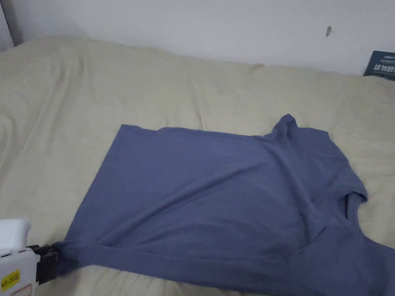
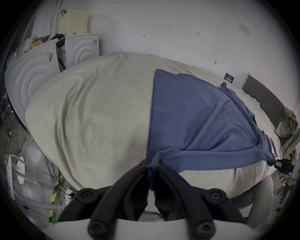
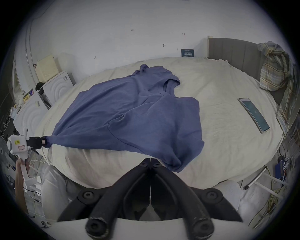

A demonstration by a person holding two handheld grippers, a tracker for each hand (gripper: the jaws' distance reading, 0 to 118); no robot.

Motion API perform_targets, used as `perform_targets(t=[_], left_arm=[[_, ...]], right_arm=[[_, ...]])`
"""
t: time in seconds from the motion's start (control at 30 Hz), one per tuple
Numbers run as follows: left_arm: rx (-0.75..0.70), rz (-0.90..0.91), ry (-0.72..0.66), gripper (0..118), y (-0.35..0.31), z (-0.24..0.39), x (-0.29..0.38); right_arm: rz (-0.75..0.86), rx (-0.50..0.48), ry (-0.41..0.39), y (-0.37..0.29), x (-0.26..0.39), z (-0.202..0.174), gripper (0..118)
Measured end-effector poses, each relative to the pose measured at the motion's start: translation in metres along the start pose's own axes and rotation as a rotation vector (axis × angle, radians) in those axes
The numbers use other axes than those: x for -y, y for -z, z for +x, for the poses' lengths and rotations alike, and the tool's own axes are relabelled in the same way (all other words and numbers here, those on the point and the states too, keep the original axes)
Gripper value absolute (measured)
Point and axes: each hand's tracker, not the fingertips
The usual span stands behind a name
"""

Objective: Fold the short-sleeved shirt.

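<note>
Shirt (image 1: 214, 191), flat on bed (image 1: 67, 100): my left tongs (image 2: 151, 168) pinch hem corner at 7 o'clock, taut for folding; right tongs (image 3: 150, 163) closed, empty

The shirt (image 1: 213, 199) is soft, matt blue cloth, creased where it bunches, and it lies on a bed cover (image 1: 88, 102) of pale cream cloth with a slightly nubbly, rumpled surface. The left gripper (image 2: 151, 165) has matt black plastic jaws and a smooth, faintly glossy white plastic body. The phone (image 3: 254, 114) has a glossy, glass-like face.
</note>
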Motion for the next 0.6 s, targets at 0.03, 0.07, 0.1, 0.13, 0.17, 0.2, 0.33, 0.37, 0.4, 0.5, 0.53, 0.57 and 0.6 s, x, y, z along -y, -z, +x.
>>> perform_targets(t=[0.03,0.07,0.1,0.13,0.17,0.2,0.33,0.37,0.4,0.5,0.53,0.57,0.6], left_arm=[[0.001,0.001,0.000,5,-0.002,0.002,-0.002],[0.002,0.001,0.003,5,-0.003,0.003,-0.003],[-0.003,0.003,0.009,5,-0.004,0.003,-0.003],[-0.016,0.005,0.022,5,-0.005,0.006,-0.003],[-0.019,0.006,0.029,5,-0.006,0.007,-0.003],[-0.019,0.003,0.031,5,-0.006,0.008,-0.004],[-0.025,0.001,0.035,5,-0.007,0.007,-0.003],[-0.024,-0.002,0.032,5,-0.007,0.007,-0.004],[-0.018,-0.007,0.024,5,-0.008,0.006,-0.005],[-0.019,-0.005,0.029,5,-0.011,0.008,-0.005],[-0.025,-0.007,0.037,5,-0.012,0.010,-0.006],[-0.026,-0.008,0.042,5,-0.013,0.011,-0.006],[-0.027,-0.008,0.047,5,-0.013,0.011,-0.006]], right_arm=[[0.004,-0.002,0.002,-0.001,0.000,0.003,0],[0.010,0.001,0.005,-0.002,-0.001,0.005,0],[0.018,0.003,0.007,-0.003,-0.002,0.008,3],[0.026,0.002,0.012,-0.004,-0.005,0.013,21],[0.027,0.001,0.021,-0.004,-0.006,0.017,48],[0.022,0.002,0.034,-0.003,-0.009,0.020,86],[0.043,0.005,0.090,0.002,-0.017,0.035,94],[0.044,0.021,0.107,0.005,-0.019,0.038,94],[0.034,0.057,0.112,0.009,-0.023,0.041,94],[0.026,0.103,0.095,0.018,-0.030,0.046,94],[0.023,0.090,0.097,0.024,-0.032,0.049,94],[0.007,0.069,0.102,0.029,-0.033,0.051,94],[-0.046,0.053,0.119,0.039,-0.035,0.053,89]])
